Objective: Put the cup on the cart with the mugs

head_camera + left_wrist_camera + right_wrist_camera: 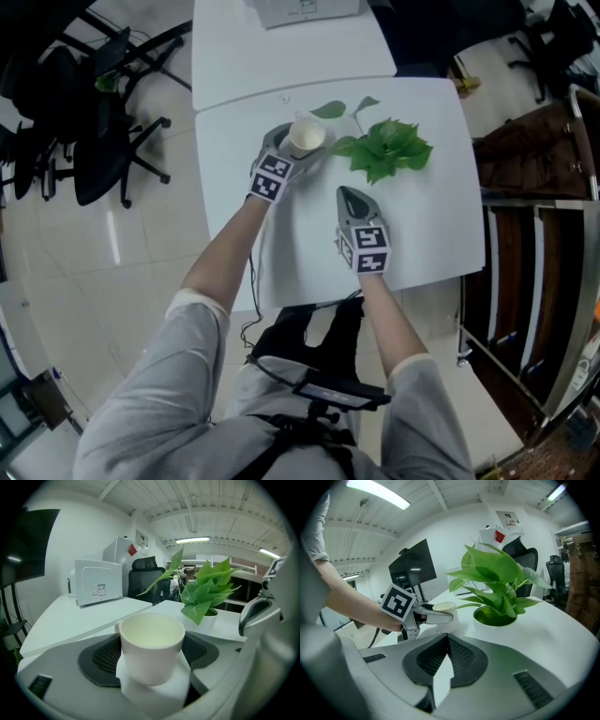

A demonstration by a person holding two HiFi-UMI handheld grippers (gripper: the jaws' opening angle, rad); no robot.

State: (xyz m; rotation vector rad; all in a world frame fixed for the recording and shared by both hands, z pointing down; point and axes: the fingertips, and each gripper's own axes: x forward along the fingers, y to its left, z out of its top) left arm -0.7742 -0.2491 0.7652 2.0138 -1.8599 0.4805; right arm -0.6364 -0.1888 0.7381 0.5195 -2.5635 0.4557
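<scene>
Left gripper [302, 141] is around the cup [151, 644], which stands upright on the white table [427, 234], mouth up, empty inside. In the left gripper view I see both dark pads [102, 657] meeting the cup's sides with no gap showing, so I read it as clamped on the cup. The cup's base is on the tabletop, not lifted. A small handle stub shows at its upper left edge.

Right gripper [351, 195] has its jaws together with nothing between them, pads meeting in a line in its own view. It sits over the table nearer me, apart from the cup, pointing toward the plant.

The potted plant [384, 150] is just right of the cup in the head view, leaves spreading, one long leaf [329, 110] reaching behind the cup. The pot looks white and low.

A second white table [281, 56] butts up beyond this one, and a white boxy appliance [98, 588] stands on it. Black office chairs [84, 141] are on the floor to the left. My grey sleeves [178, 375] and bare forearms fill the lower head view
</scene>
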